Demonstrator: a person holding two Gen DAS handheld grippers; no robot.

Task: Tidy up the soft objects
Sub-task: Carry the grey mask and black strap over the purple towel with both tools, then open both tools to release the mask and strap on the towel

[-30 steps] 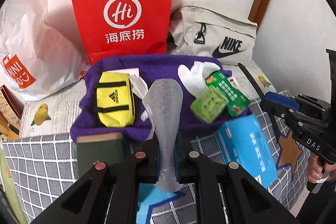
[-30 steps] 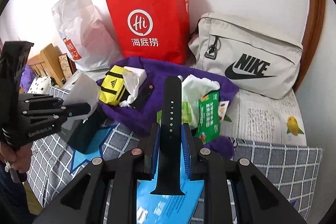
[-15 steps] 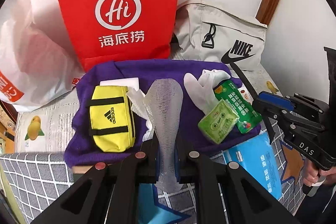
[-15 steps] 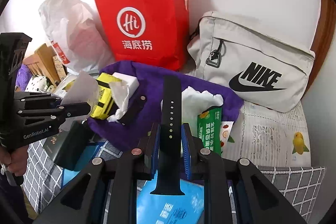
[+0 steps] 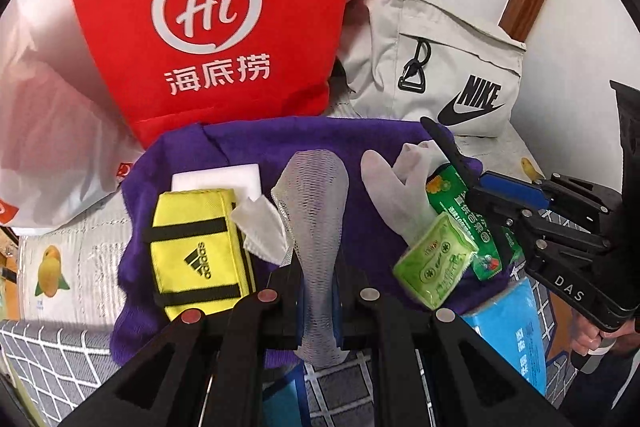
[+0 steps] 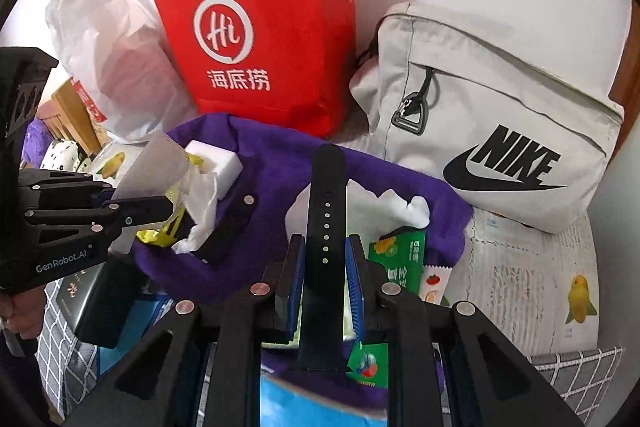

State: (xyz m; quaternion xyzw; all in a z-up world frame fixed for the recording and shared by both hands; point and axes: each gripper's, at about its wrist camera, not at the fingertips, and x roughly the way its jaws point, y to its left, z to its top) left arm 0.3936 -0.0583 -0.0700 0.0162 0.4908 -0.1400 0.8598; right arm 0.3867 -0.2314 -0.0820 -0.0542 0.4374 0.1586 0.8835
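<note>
We see the left hand-held gripper (image 5: pixel 318 291) clenched on a strip of white mesh netting (image 5: pixel 316 211), which stands up between its pads and flares wide above them. The right hand-held gripper (image 6: pixel 326 287) is clamped on a black watch strap (image 6: pixel 326 227) with a row of small holes, the strap upright between the blue pads.

Both hang over a purple cloth (image 5: pixel 280 143) spread on the bed (image 5: pixel 80 259), toward its back edge. On the cloth's left side lies a yellow Adidas pouch (image 5: pixel 196 247), with a white foam block (image 5: pixel 218 179) touching its far end and a crumpled tissue (image 5: pixel 260 231) just beside it. On the right side lies a white glove (image 5: pixel 394 187), with a pale green tissue pack (image 5: pixel 434 263) and a dark green snack packet (image 5: pixel 460 203) against it. A blue box (image 5: pixel 512 331) sits at the cloth's near right corner.

Behind the cloth, along the wall, stand a red paper bag (image 5: pixel 212 7), a white plastic bag (image 5: pixel 44 131) and a grey Nike bag (image 5: pixel 436 55).
</note>
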